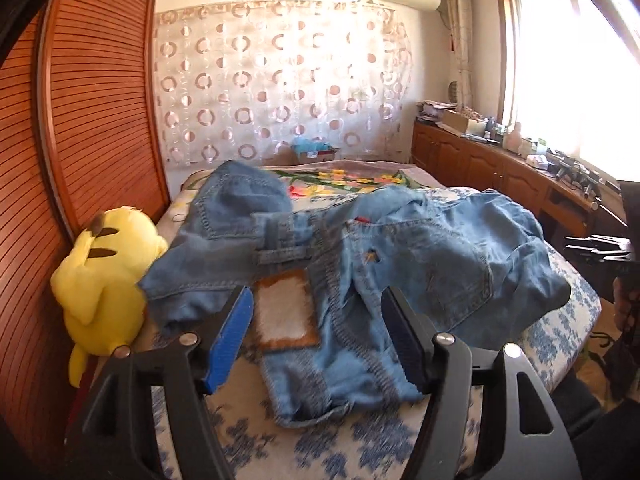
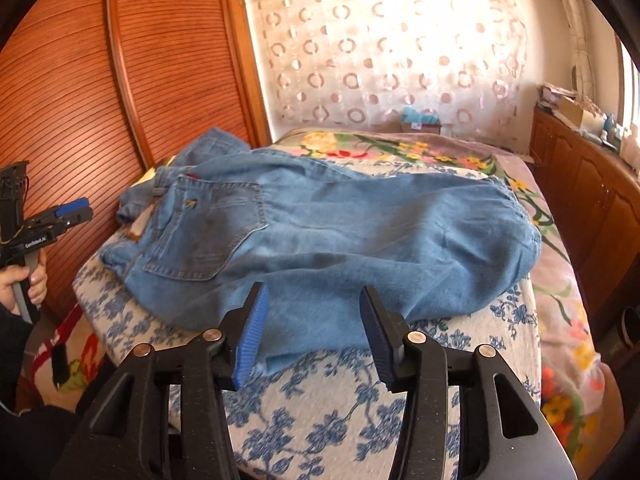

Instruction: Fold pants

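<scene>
Jeans (image 2: 320, 232): spread mid-frame on bed (image 2: 320, 412), folded over | left gripper (image 1: 320, 344): jaws released above waistband | right gripper (image 2: 316, 336): jaws released, nothing held, likely repositioning

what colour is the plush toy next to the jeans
Yellow, with dark brown stripes on its back; the plush toy shows best in the left wrist view.

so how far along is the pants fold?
Done: the jeans lie on the bed, doubled over in a loose, rumpled heap, back pocket up, waistband patch showing. In hand: nothing; the left gripper and right gripper both stand open over the near edge of the denim without pressing it. Left: smoothing the wrinkles and folding the bundle compact.
</scene>
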Tool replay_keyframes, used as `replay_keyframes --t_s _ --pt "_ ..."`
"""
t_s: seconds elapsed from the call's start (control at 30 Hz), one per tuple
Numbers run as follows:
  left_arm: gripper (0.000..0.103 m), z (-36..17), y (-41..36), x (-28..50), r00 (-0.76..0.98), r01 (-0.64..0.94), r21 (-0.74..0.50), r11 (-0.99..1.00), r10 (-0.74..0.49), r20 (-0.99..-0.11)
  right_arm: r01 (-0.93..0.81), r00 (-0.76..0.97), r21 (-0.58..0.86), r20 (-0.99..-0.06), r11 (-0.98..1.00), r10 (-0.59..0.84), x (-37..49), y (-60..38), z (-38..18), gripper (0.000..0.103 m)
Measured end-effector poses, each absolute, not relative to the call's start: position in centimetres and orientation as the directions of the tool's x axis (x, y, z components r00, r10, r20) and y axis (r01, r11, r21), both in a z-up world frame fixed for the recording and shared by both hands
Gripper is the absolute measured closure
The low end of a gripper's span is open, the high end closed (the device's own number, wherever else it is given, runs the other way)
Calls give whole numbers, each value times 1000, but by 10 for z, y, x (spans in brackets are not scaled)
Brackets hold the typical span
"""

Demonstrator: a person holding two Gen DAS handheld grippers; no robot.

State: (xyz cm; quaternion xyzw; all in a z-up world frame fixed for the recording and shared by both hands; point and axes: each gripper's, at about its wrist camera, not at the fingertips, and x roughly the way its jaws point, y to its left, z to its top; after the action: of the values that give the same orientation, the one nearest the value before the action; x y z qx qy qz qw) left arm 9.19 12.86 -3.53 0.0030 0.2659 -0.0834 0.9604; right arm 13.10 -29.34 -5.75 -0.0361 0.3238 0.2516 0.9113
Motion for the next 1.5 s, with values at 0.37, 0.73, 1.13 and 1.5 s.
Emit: replay_keyframes --t_s 0.37,0.73,1.13,1.5 --pt "36 -24 99 180 821 239 -43 970 -225 -525 -442 660 72 -649 894 379 184 -297 -69 49" --pt "36 -44 146 242 768 139 10 990 -101 -632 -416 642 29 -699 909 316 245 -293 -81 49" --pt "85 -64 151 229 723 196 -117 974 -224 -654 -417 575 69 -752 906 322 277 -290 -110 49" --pt "91 -58 124 166 721 289 -129 949 -304 -623 -416 586 59 -745 907 317 275 -289 -113 49"
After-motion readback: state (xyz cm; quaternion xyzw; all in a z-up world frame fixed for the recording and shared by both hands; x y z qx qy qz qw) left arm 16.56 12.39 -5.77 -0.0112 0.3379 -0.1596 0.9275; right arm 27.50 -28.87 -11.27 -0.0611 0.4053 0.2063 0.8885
